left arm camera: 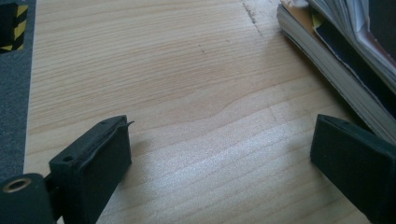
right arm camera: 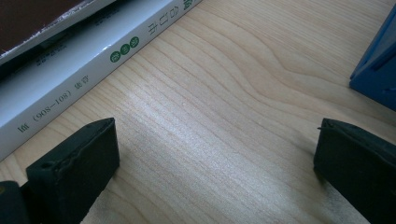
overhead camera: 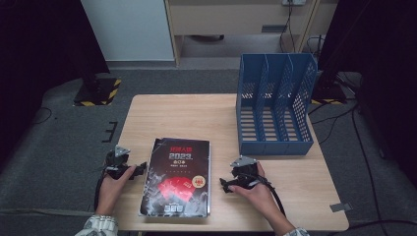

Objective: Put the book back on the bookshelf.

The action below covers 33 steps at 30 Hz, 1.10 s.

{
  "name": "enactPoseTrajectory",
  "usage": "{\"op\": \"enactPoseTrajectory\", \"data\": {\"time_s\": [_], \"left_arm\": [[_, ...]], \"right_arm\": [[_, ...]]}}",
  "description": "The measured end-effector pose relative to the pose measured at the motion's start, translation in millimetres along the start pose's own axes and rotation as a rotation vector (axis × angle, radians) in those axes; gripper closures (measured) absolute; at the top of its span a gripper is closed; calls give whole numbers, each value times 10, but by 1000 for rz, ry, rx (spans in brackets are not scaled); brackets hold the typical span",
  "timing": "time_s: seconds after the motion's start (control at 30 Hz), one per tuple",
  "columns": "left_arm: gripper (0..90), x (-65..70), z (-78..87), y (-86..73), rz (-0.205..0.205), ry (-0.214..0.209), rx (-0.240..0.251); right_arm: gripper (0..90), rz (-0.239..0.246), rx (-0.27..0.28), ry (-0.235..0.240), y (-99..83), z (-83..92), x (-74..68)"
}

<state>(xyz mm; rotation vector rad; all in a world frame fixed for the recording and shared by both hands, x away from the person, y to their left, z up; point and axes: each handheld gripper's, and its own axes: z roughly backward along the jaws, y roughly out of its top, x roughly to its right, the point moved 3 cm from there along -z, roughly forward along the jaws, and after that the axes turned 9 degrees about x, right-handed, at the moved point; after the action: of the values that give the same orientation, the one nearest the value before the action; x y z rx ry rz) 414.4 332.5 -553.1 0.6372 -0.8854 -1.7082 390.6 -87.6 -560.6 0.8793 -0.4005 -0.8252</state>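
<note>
File rack (overhead camera: pixel 275 105): blue, three upright slots, standing at the 2 o'clock part of the counter (overhead camera: pixel 196 115); the slots visible from above hold nothing.
Book (overhead camera: pixel 178 177): dark cover with red print, lying flat at the 6 o'clock edge of the counter, between the two hands; in the left gripper view (left arm camera: pixel 343 70) it looks like a stack of more than one volume.
Left tool (overhead camera: pixel 136 171): at 8 o'clock, just beside the book's left edge; jaws spread wide, gripping nothing, bare wood between them (left arm camera: pixel 219 154).
Right tool (overhead camera: pixel 227 185): at 5 o'clock, near the book's spine (right arm camera: pixel 93 60); jaws spread wide (right arm camera: pixel 215 158), nothing between them, a rack corner (right arm camera: pixel 376 74) beyond.
</note>
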Motion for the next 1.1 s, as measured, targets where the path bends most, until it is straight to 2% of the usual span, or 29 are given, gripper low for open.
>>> {"op": "enactPoseTrajectory", "data": {"time_s": [0.07,0.1,0.17,0.23,0.27,0.3,0.37,0.43,0.5,0.53,0.57,0.63,0.67,0.77,0.8,0.93,1.03,1.1], "left_arm": [[78,-6,23,12,9,4,12],[100,-12,83,39,25,3,41],[121,-10,147,61,36,2,61],[165,8,233,84,35,-2,79],[181,8,233,84,35,-2,79],[181,23,281,96,39,-2,92],[269,77,435,126,43,-13,126],[280,104,480,128,40,-15,130],[365,173,559,123,26,-29,139],[393,249,616,116,19,-45,140],[417,249,616,116,19,-45,140],[442,319,659,113,8,-47,140],[473,369,680,119,-3,-62,141],[500,395,685,129,-6,-58,141],[536,421,692,130,-16,-62,136],[565,465,699,148,-30,-60,135],[583,487,686,161,-32,-65,138],[585,520,650,160,-37,-75,129]], "right_arm": [[20,3,-1,1,3,2,6],[49,0,-6,2,12,13,13],[89,1,-8,-1,22,24,16],[145,5,-13,9,41,40,6],[145,5,-13,9,41,40,6],[163,11,-4,13,51,46,-8],[219,33,2,25,74,75,-68],[245,40,-1,32,79,89,-88],[293,45,9,43,90,112,-118],[335,53,22,53,109,141,-133],[335,53,22,53,109,141,-133],[401,48,59,65,167,188,-141],[428,48,70,70,183,200,-145],[478,53,92,80,208,217,-155],[503,60,100,96,223,215,-174],[544,70,107,110,266,217,-232],[548,56,139,133,355,246,-291],[533,64,155,124,446,243,-315]]}}
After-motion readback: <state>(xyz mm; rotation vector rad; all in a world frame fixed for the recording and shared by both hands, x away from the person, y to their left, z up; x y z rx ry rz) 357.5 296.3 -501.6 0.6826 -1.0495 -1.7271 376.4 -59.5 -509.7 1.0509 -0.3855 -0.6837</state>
